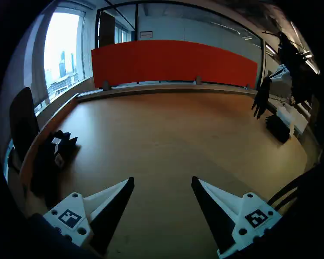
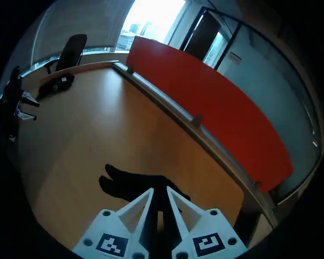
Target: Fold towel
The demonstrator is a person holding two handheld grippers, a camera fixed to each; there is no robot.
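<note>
Your right gripper [image 2: 160,191] pinches the black cloth [image 2: 123,183], glove-like in outline, between nearly closed fingers so that it hangs free above the wooden desk [image 2: 84,129], while your left gripper [image 1: 162,179] hovers low, fingers spread wide and empty, probably to take a second edge

Your left white plastic two-finger gripper [image 1: 162,181]: fingers spread wide. Your right white plastic two-finger gripper [image 2: 160,190]: fingers nearly together, pinching black glove-shaped cloth [image 2: 123,183].
</note>
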